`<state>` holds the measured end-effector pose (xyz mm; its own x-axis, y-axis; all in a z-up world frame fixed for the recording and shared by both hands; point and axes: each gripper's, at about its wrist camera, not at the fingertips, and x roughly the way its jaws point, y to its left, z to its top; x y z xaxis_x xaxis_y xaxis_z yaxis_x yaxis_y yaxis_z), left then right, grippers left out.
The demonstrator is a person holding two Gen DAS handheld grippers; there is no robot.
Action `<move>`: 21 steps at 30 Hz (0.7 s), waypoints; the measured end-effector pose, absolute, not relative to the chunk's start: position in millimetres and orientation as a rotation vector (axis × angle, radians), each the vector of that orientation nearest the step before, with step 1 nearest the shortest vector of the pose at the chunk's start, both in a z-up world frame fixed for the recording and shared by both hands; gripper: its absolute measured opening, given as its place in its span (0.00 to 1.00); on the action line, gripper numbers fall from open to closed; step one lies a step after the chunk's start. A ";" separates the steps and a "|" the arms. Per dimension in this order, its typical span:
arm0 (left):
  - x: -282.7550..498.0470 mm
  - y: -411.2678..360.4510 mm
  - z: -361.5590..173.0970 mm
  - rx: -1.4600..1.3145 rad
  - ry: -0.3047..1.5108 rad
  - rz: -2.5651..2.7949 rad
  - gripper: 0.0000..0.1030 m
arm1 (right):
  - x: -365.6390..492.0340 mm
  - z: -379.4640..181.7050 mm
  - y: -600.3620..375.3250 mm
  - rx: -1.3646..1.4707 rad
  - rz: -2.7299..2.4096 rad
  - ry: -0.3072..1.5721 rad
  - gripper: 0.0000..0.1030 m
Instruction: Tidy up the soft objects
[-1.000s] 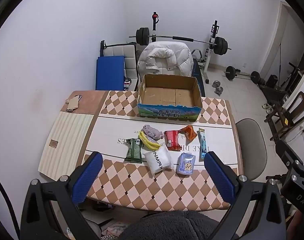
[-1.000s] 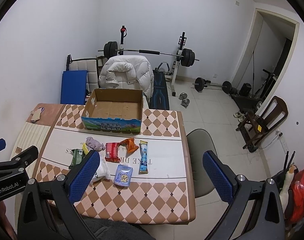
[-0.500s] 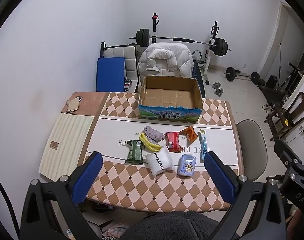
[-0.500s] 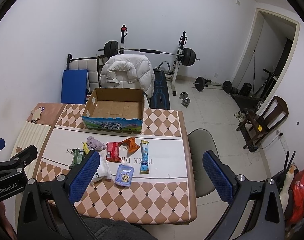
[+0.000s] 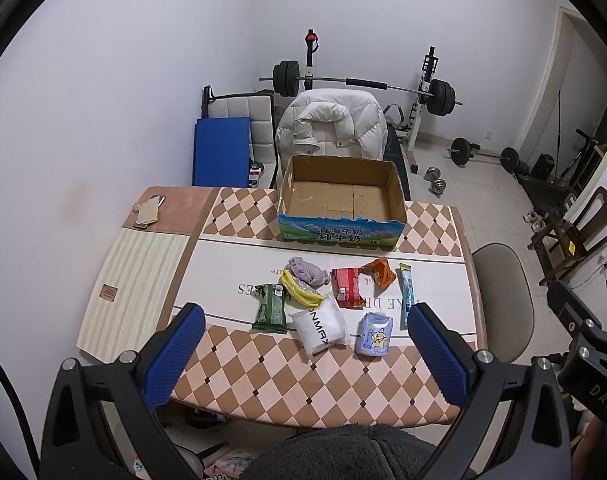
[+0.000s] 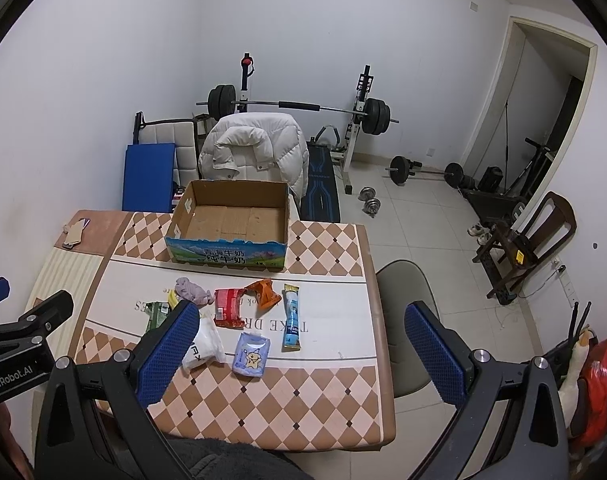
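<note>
An empty cardboard box (image 5: 341,196) (image 6: 231,216) stands at the table's far side. In front of it lie soft packets: a green pack (image 5: 270,306), a yellow pouch (image 5: 299,292), a purple cloth (image 5: 308,271) (image 6: 192,290), a red pack (image 5: 347,288) (image 6: 228,306), an orange pack (image 5: 380,273) (image 6: 264,292), a blue tube pack (image 5: 407,294) (image 6: 293,317), a white bag (image 5: 319,328) (image 6: 205,346) and a blue tissue pack (image 5: 374,334) (image 6: 251,354). My left gripper (image 5: 305,354) and right gripper (image 6: 299,354) are open and empty, held high above the table's near edge.
The chequered table (image 5: 287,376) has a striped mat (image 5: 135,280) and a small item (image 5: 147,212) at its left. A chair with a white jacket (image 5: 331,124) stands behind the box, a grey chair (image 6: 407,312) at the right, gym gear beyond.
Both grippers have drawn slightly up and back, so the table looks a little further away. Nothing on the table has moved.
</note>
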<state>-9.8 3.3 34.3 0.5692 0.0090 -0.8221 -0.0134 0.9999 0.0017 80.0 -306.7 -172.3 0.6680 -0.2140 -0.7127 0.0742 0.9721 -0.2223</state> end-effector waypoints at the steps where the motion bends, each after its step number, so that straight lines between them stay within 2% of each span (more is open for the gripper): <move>1: -5.5 3.5 34.3 -0.007 0.968 0.015 1.00 | 79.7 -173.1 -306.2 -0.199 -0.171 0.805 1.00; 4: 22.4 14.0 24.7 0.002 0.982 0.051 1.00 | 86.6 -179.3 -309.5 -0.201 -0.172 0.800 1.00; 8: 69.6 47.0 -30.7 0.002 1.084 0.130 1.00 | 132.2 -224.0 -316.1 -0.145 -0.146 0.955 1.00; 12: 114.9 48.1 -110.7 0.088 1.222 0.078 1.00 | 192.7 -326.4 -330.9 -0.041 -0.090 1.211 1.00; 17: 141.4 -1.2 -214.6 0.492 1.290 -0.175 1.00 | 267.1 -451.2 -328.6 0.091 0.007 1.340 1.00; 21: 141.0 -43.0 -285.2 0.771 1.304 -0.402 1.00 | 283.4 -536.2 -307.5 0.186 0.058 1.467 1.00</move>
<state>141.0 -43.0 -285.2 0.2449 0.1513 -0.9577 0.6643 0.6933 0.2794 283.4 -307.5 -536.2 0.1048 0.1525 -0.9827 0.0744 0.9842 0.1607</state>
